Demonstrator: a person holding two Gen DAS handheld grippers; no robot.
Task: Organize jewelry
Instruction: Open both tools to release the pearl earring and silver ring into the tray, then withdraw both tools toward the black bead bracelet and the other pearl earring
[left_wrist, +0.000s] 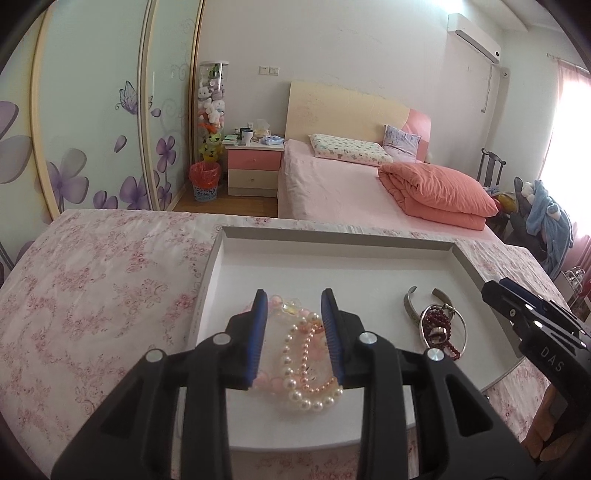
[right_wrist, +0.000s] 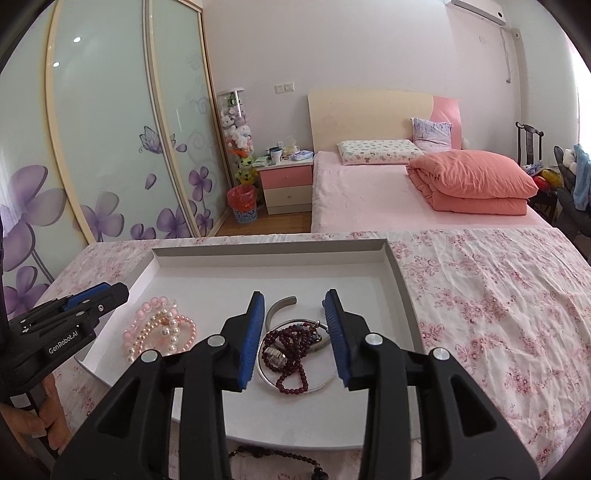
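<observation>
A shallow white tray (left_wrist: 332, 236) (right_wrist: 273, 245) lies on a pink floral cloth. On its left side is a heap of pearl and pink bead bracelets (left_wrist: 306, 369) (right_wrist: 162, 332). My left gripper (left_wrist: 293, 299) (right_wrist: 114, 293) hovers open over that heap, and its blue pads touch nothing. On the tray's right side lie a dark red bead bracelet (left_wrist: 437, 321) (right_wrist: 291, 350), a silver bangle (right_wrist: 266, 373) and an open silver cuff (left_wrist: 412, 306) (right_wrist: 280, 304). My right gripper (right_wrist: 294, 295) (left_wrist: 493, 291) stands open above them, holding nothing.
A string of dark beads (right_wrist: 280, 456) lies on the floral cloth (right_wrist: 480, 314) in front of the tray's near edge. A hand (right_wrist: 40, 417) grips the left tool's handle. Beyond the table's far edge are a pink bed (left_wrist: 351, 192), a nightstand (left_wrist: 255, 170) and a wardrobe (left_wrist: 92, 129).
</observation>
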